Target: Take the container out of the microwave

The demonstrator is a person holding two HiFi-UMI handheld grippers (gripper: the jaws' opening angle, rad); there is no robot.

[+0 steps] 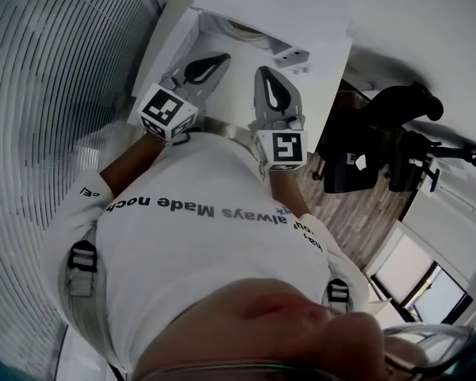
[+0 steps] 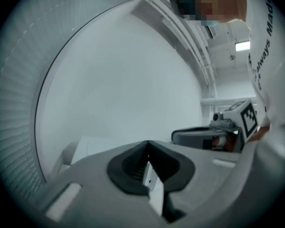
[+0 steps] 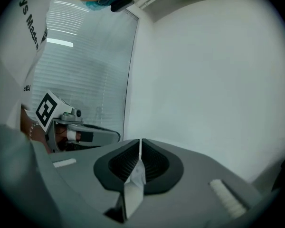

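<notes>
A white box-shaped appliance (image 1: 317, 22), the microwave as far as I can tell, stands on a white surface in front of me in the head view. A pale round thing (image 1: 242, 28) shows in its recess; whether it is the container I cannot tell. My left gripper (image 1: 220, 57) and right gripper (image 1: 266, 71) are held side by side just short of it, both pointing at it. In the left gripper view the left gripper (image 2: 148, 142) has its tips together with nothing between them. The right gripper (image 3: 139, 140) shows only a hairline slit and holds nothing.
Black office chairs (image 1: 365, 161) stand on the wood floor at the right. Window blinds (image 1: 47, 70) fill the left side. Both gripper views face a plain white wall (image 2: 133, 80), and each shows the other gripper beside it.
</notes>
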